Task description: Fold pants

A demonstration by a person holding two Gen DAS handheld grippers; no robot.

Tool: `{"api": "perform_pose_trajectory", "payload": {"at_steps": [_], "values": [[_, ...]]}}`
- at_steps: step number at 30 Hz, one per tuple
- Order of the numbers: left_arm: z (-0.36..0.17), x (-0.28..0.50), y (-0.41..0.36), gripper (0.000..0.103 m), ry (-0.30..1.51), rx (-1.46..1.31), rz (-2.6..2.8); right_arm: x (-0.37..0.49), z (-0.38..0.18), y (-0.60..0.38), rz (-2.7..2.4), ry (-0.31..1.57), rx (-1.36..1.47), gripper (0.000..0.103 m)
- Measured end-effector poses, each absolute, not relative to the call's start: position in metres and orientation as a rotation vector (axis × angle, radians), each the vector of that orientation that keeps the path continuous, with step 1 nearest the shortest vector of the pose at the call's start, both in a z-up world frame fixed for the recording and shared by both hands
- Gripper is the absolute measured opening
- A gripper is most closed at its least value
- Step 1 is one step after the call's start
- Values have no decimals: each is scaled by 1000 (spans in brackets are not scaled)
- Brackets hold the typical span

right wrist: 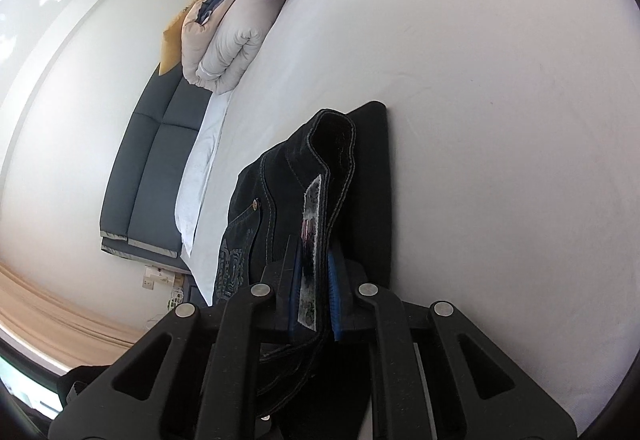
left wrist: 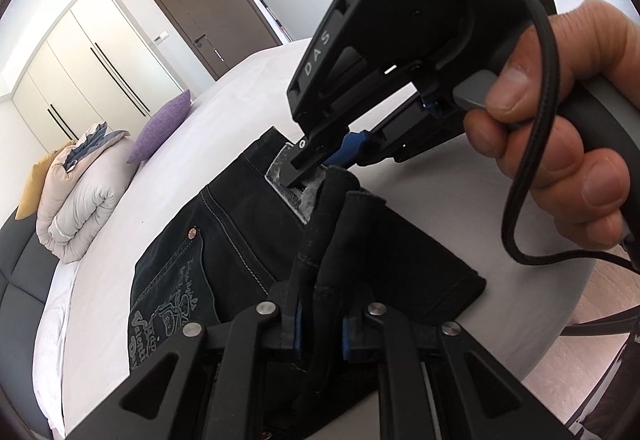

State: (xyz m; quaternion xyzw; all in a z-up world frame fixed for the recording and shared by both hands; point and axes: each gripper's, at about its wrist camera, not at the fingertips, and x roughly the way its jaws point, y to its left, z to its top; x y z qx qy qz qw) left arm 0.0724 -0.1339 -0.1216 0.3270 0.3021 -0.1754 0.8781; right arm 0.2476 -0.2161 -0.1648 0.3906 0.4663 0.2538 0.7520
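Observation:
Dark denim pants [left wrist: 224, 240] with pale stitching and a printed back pocket lie partly folded on the white bed [left wrist: 208, 120]. My left gripper [left wrist: 318, 324] is shut on a bunched fold of the pants near their edge. My right gripper [left wrist: 308, 172], seen from the left wrist view with a hand on its handle, is shut on the waistband by the grey label. In the right wrist view the right gripper [right wrist: 314, 300] clamps the waistband of the pants [right wrist: 280, 208], which rise a little off the bed [right wrist: 480, 120].
A rolled pale duvet [left wrist: 84, 196], a purple cushion [left wrist: 162, 126] and a yellow cushion [left wrist: 34, 188] lie at the head of the bed by the dark headboard [right wrist: 152, 168]. White wardrobes [left wrist: 80, 68] and a brown door [left wrist: 208, 12] stand beyond. Wooden floor [left wrist: 592, 328] shows past the bed edge.

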Motion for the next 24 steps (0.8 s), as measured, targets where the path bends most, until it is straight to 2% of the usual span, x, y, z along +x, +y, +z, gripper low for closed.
{"api": "perform_pose_trajectory", "payload": {"at_steps": [11, 16, 17, 19, 20, 21, 24], "values": [[-125, 82, -120, 13, 620, 680, -373, 237, -177, -219, 536, 1003, 866, 11], [-122, 84, -113, 18, 610, 638, -360, 236, -184, -222, 547, 982, 880, 14], [-119, 84, -110, 25, 612, 623, -369, 235, -183, -223, 543, 988, 881, 17], [-109, 78, -100, 45, 615, 559, -397, 232, -180, -226, 532, 992, 886, 21], [-103, 75, -92, 65, 609, 519, -402, 230, -178, -228, 518, 995, 880, 21], [-96, 72, -84, 80, 600, 483, -402, 228, -176, -230, 502, 998, 874, 21], [-78, 64, -57, 82, 600, 365, -443, 218, -167, -240, 451, 995, 865, 21]]}}
